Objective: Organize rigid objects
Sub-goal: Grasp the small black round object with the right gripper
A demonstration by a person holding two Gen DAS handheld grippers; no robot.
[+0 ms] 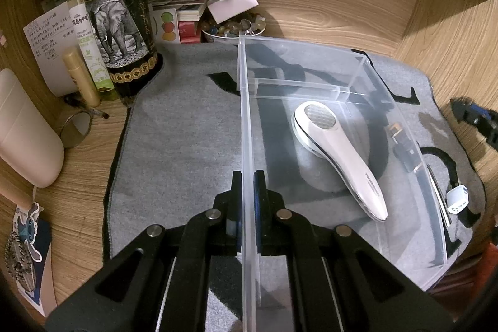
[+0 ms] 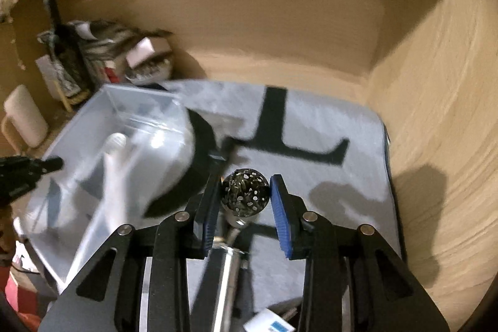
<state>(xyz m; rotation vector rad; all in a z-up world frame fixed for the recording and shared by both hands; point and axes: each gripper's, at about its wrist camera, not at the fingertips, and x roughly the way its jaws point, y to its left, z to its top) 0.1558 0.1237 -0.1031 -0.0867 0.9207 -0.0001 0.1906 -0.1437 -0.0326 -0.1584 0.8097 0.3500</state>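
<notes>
clear hard plastic is what my left gripper [image 1: 247, 201] has; its jaws are pinched tight on the thin side wall of the transparent bin [image 1: 342, 73], which sits on the grey felt mat [image 1: 174, 145] over the wooden tabletop [image 1: 93, 157]; inside lies a smooth white lint shaver [image 1: 339, 157] with a honeycomb foil head; along the far wall are dark slim items i can't identify; the wall is slick and thin, so i judge the bin could slip or tip if i pull.

blurred, the right wrist view shows my right gripper [image 2: 246, 204] with jaws narrowed around a shiny metal-handled tool with a round speckled head [image 2: 246, 195]; its left side looks against a pad, the right pad stands just off it, so i can't tell if the grip is firm; polished and round, it could roll out before reaching the bin [image 2: 102, 126].
</notes>
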